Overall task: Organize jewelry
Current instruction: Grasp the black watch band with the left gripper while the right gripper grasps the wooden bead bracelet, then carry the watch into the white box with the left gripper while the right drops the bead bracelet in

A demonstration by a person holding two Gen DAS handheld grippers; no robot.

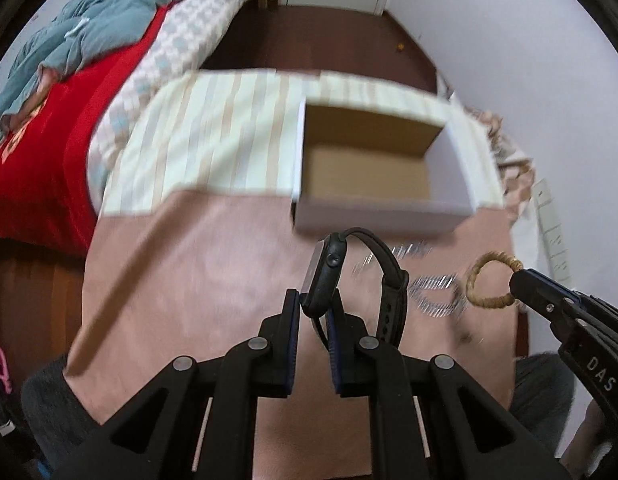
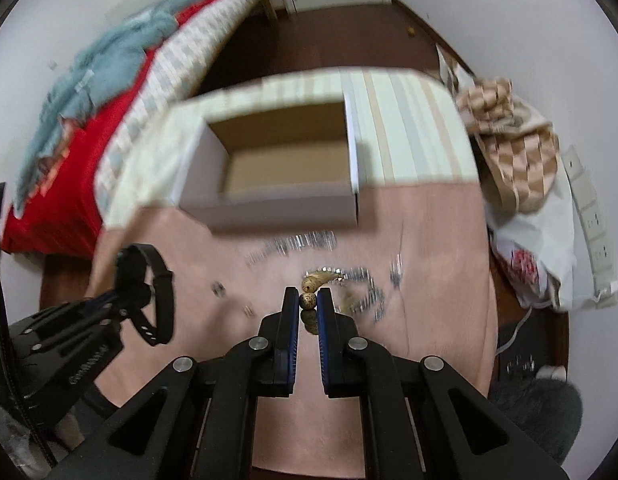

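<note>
Jewelry pieces are held above a pink-covered table [image 1: 181,264] in a bedroom, one in each handheld tool. At left, the left gripper [image 1: 313,312] is clamped on the case of a black smartwatch [image 1: 327,276], whose strap [image 1: 393,280] loops out to its right, clear of the cloth. At right, the right gripper [image 2: 308,300] pinches a speckled bead of a tan beaded bracelet [image 2: 309,300], which from the left wrist view hangs as an open ring just off the fingertips. Silver chains [image 2: 297,244] lie blurred on the cloth between the two tools and an open cardboard box [image 2: 269,204], white outside and brown within, which sits at the table's far side on a striped cloth [image 1: 213,136]. A bed with a red cover [image 1: 49,152] stands beyond, at left
</note>
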